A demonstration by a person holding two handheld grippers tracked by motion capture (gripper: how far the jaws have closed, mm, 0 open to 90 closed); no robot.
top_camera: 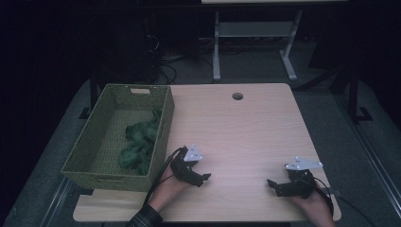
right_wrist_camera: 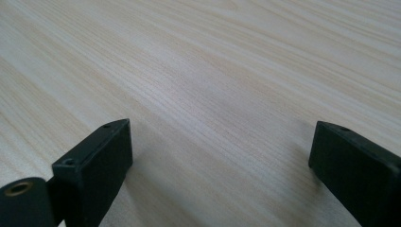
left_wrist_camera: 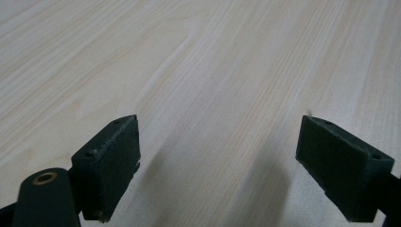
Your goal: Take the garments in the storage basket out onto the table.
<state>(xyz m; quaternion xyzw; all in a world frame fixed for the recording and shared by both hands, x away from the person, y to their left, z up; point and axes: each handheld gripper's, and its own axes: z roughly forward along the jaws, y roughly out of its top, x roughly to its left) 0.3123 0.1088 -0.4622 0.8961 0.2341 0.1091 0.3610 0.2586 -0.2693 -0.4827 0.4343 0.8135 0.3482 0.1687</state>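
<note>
Both tongs gape; crumpled green cloth (top_camera: 140, 142) fills basket (top_camera: 106, 172).

My left gripper (top_camera: 204, 178) is matte black, topped by a pale grey plate, and a black cable trails off it. My right gripper (top_camera: 273, 184) matches: black body, light grey plate on top. In my left gripper view the 2 pads (left_wrist_camera: 113, 161) read as dark charcoal, faintly speckled, with a brass-coloured ring in the black arm beside them. The table (top_camera: 246, 127) is light beige wood, streaked with fine, slightly darker grain lines. The basket (top_camera: 106, 176) is woven, olive green, a tight ribbed pattern on its walls. Inside it, the cloth (top_camera: 139, 142) is deep green, unpatterned. My sleeve (top_camera: 144, 218) shows a dark plaid check.
</note>
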